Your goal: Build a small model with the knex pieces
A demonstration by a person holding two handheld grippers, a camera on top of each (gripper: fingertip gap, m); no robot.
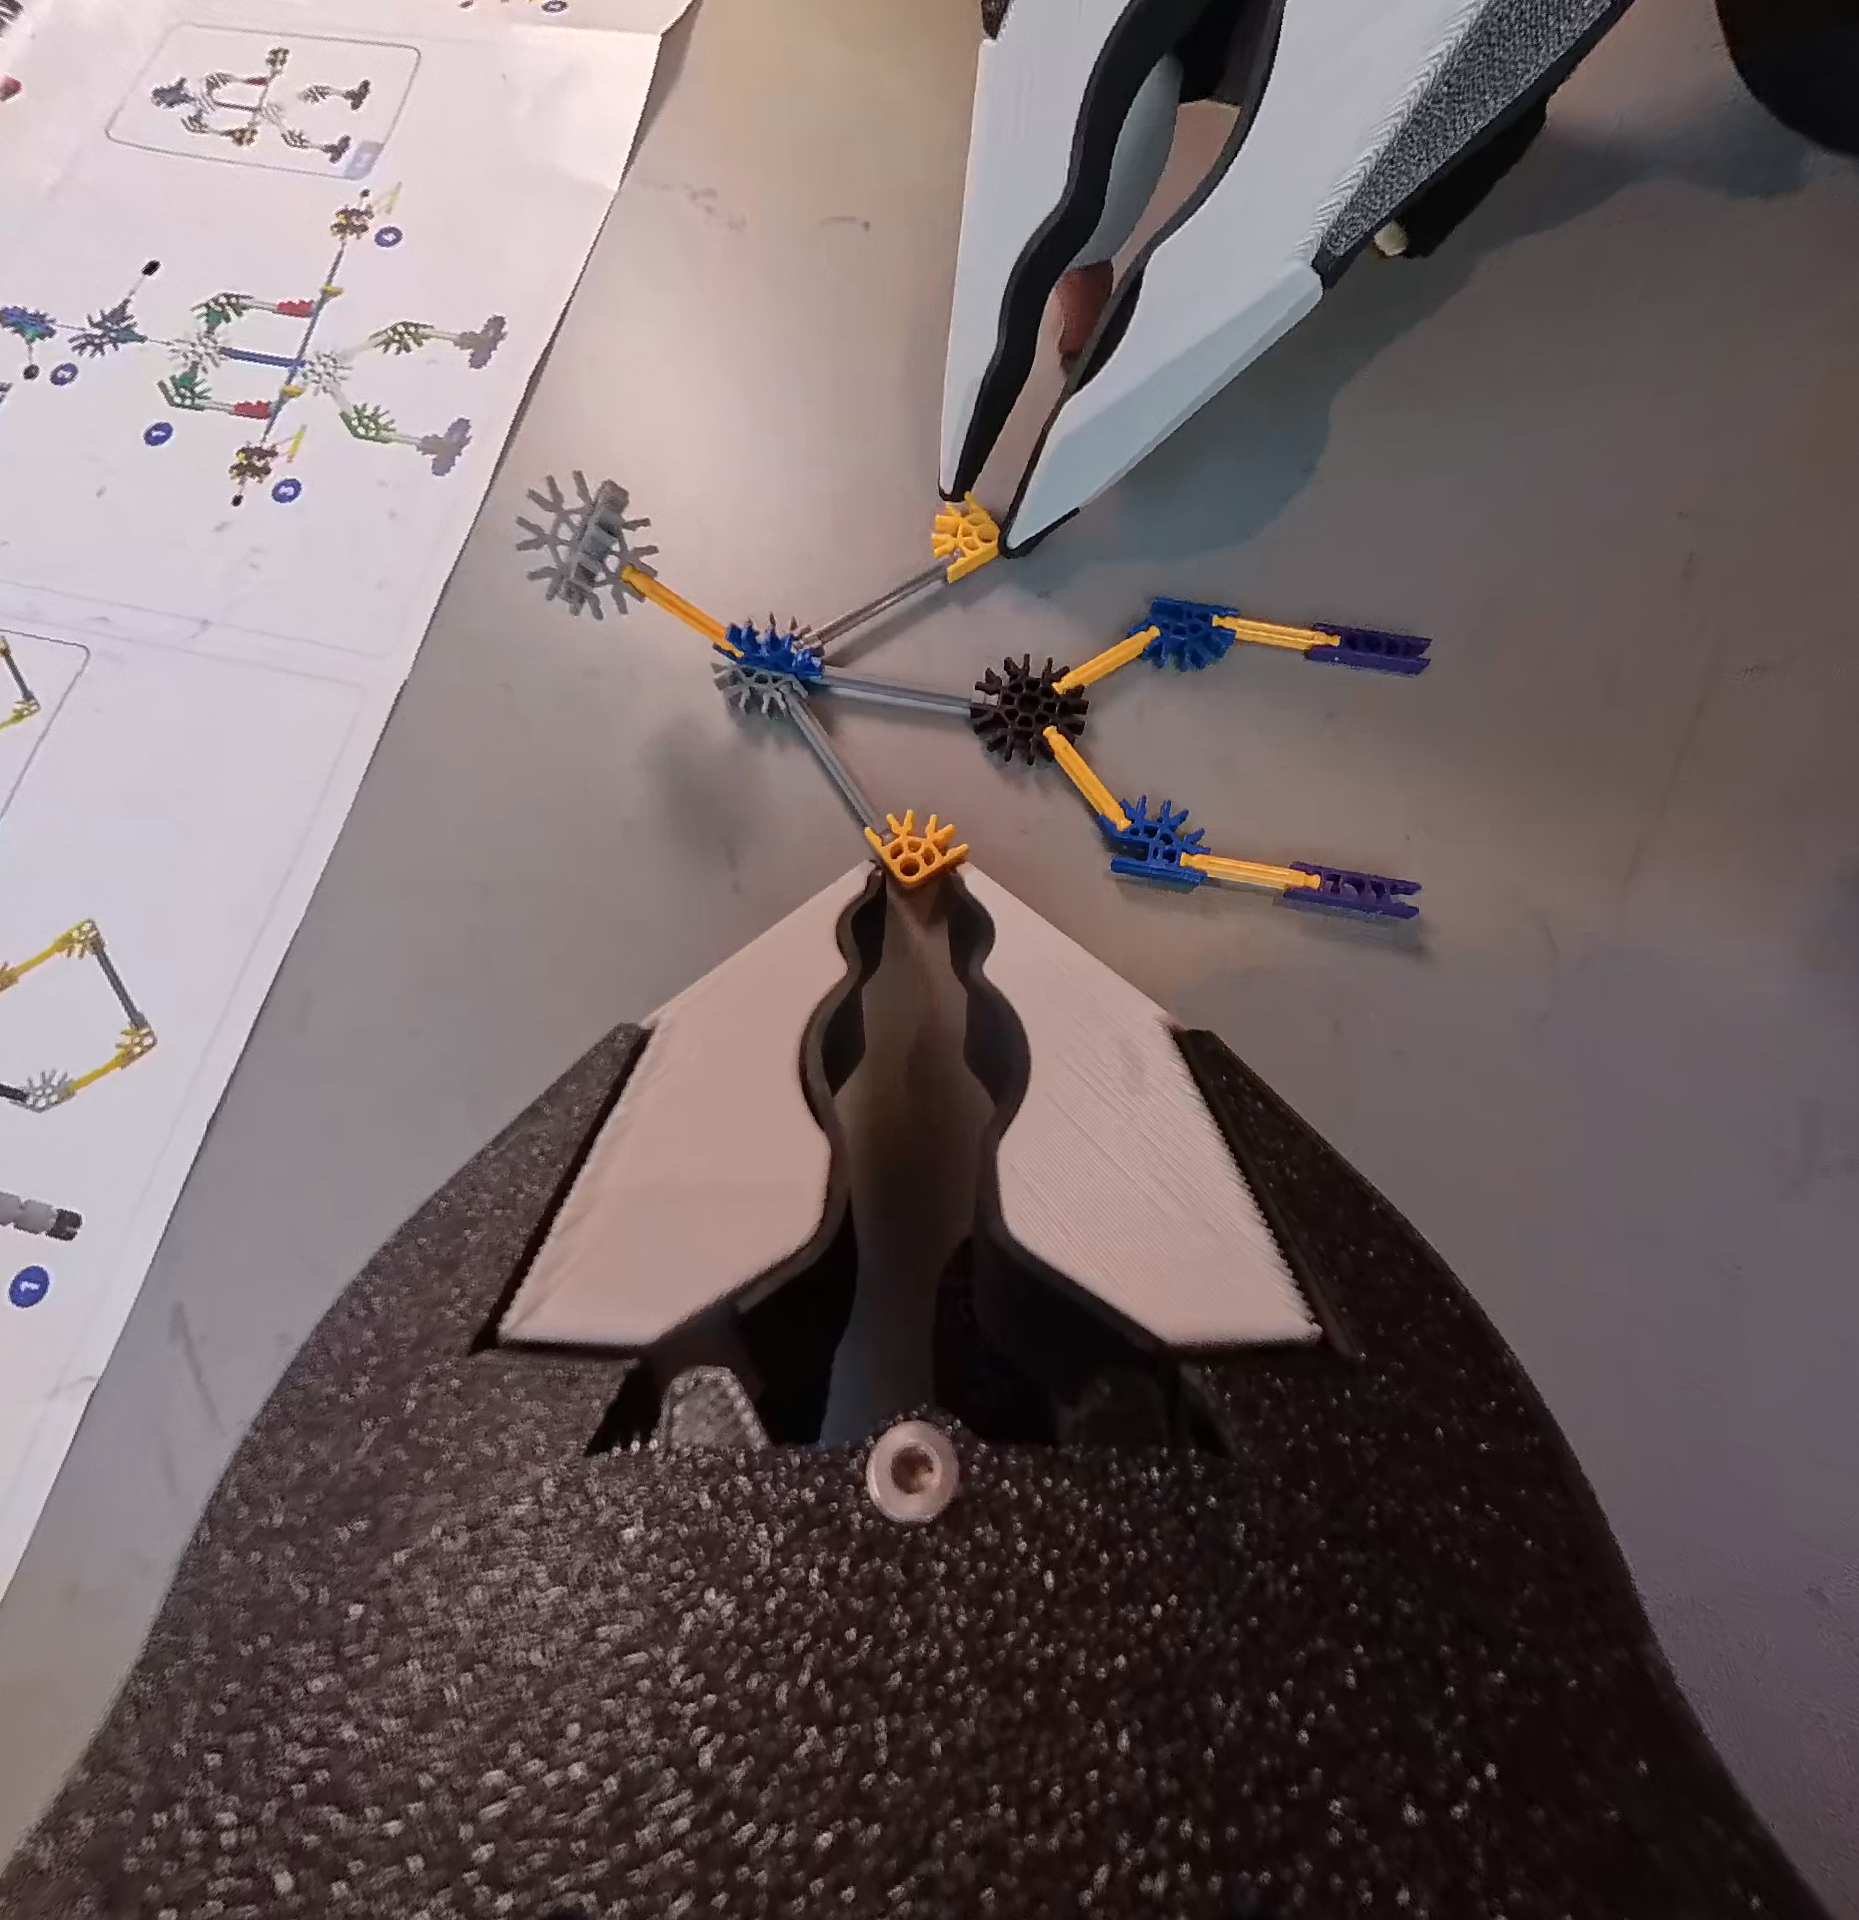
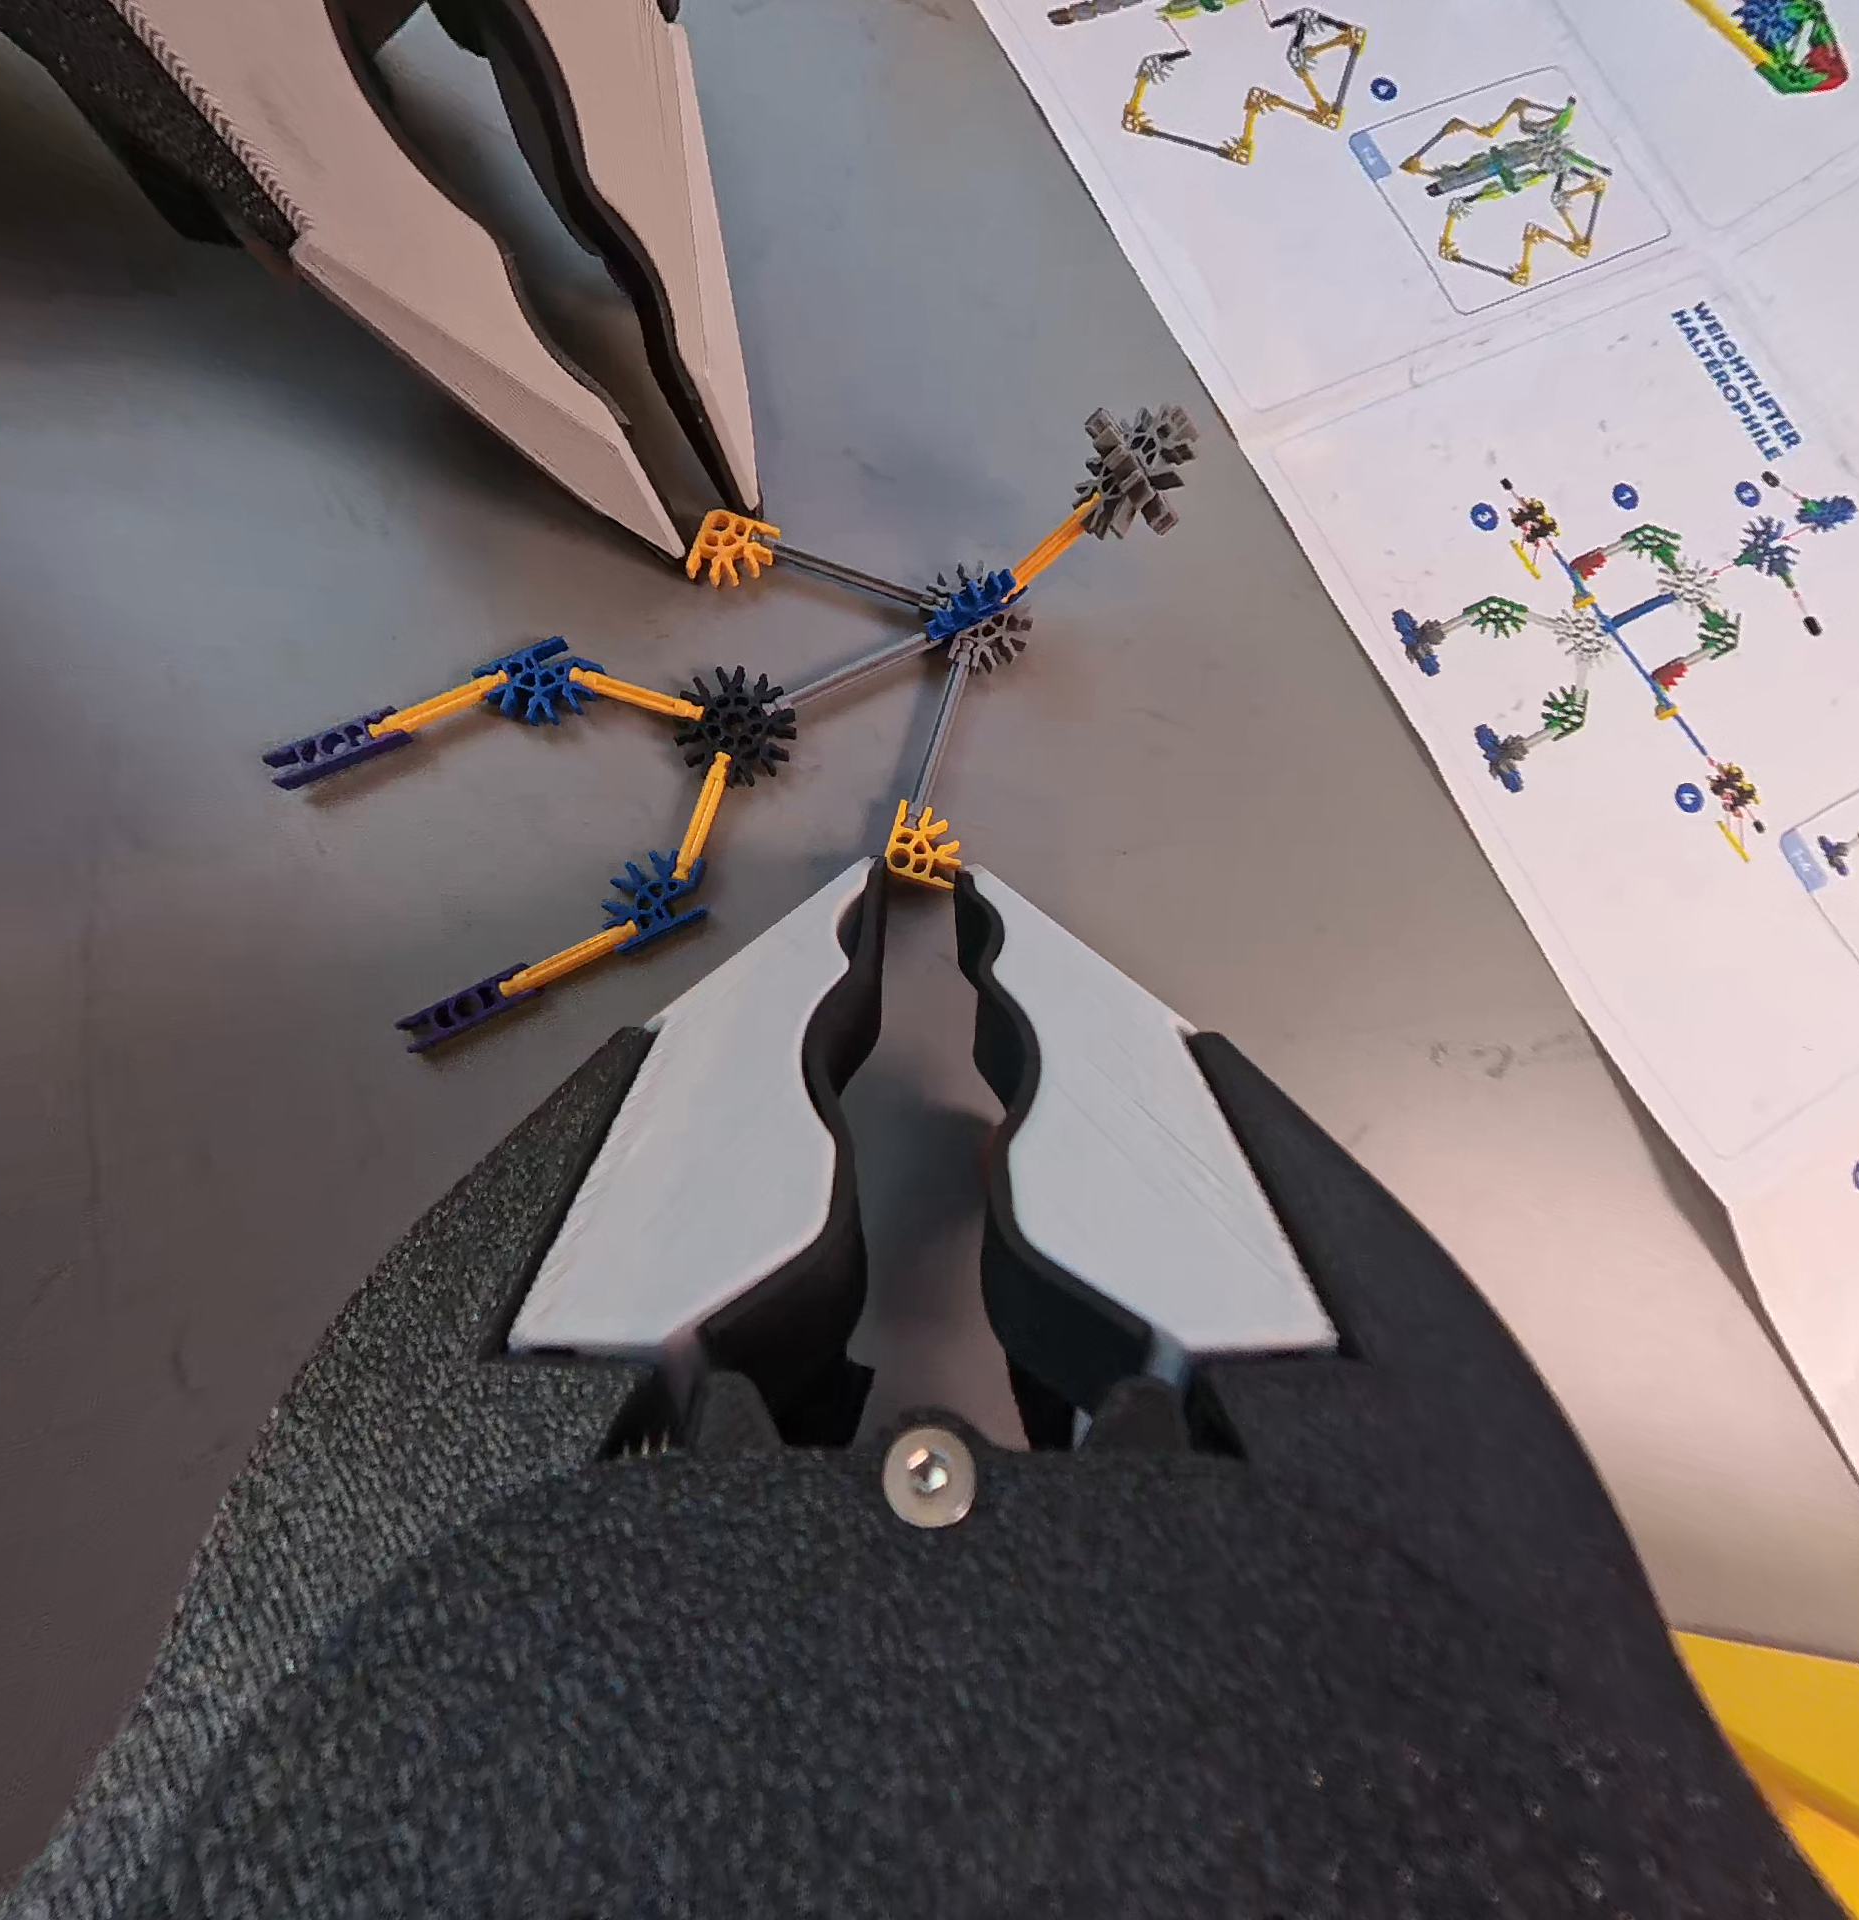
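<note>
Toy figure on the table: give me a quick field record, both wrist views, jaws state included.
surface: grey table
figure: rod-and-connector toy figure lying flat
left gripper: jaws pinch one yellow arm-end connector
right gripper: jaws pinch the other yellow arm-end connector
hub: blue and grey connectors, stacked
head: grey snowflake connector
hip: black round connector
feet: two purple end pieces
paper: instruction sheet beside the figure
</note>
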